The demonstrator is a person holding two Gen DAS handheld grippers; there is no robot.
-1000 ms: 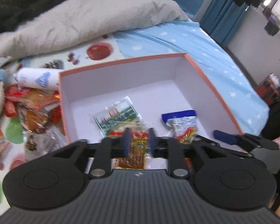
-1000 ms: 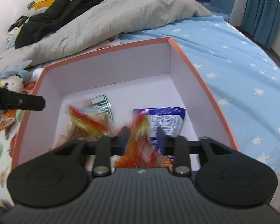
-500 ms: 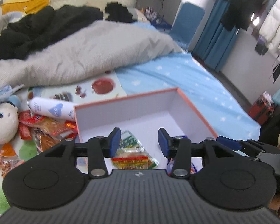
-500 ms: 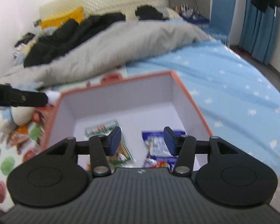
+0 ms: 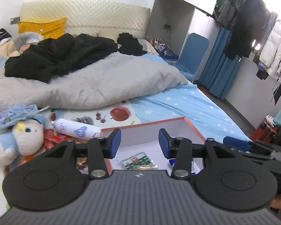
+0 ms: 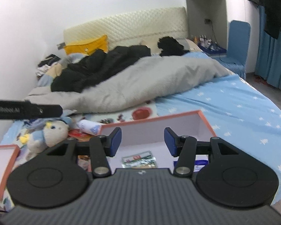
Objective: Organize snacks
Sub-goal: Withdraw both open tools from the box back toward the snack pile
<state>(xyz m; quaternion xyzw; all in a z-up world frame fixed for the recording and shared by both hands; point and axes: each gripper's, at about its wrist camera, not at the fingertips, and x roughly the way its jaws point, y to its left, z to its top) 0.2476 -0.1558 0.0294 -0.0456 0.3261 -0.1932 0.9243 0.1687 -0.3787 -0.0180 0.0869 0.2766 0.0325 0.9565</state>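
Observation:
An orange-rimmed box point(image 5: 146, 123) point(image 6: 151, 118) with a white inside lies on the bed. It holds a green snack packet point(image 5: 138, 161) point(image 6: 138, 159) and a blue packet point(image 6: 201, 164). My left gripper point(image 5: 140, 142) hangs above the box's near left side, open, with nothing between its blue pads. My right gripper point(image 6: 142, 141) hangs above the box as well, open and empty. Its blue pad point(image 5: 238, 144) shows at the right of the left wrist view. Loose red and orange snack packets point(image 5: 54, 138) point(image 6: 78, 133) lie left of the box.
A white tube point(image 5: 75, 129) and a plush toy point(image 5: 22, 140) lie beside the loose snacks. A grey duvet point(image 5: 95, 86) with black clothes on it covers the far bed. An orange-rimmed lid point(image 6: 3, 150) lies at the left. Blue starred sheet point(image 6: 234, 112) stretches right of the box.
Both grippers let go of the snack packets they held over the box, opened, and rose while tilting up. The box now sits lower and smaller in both views.

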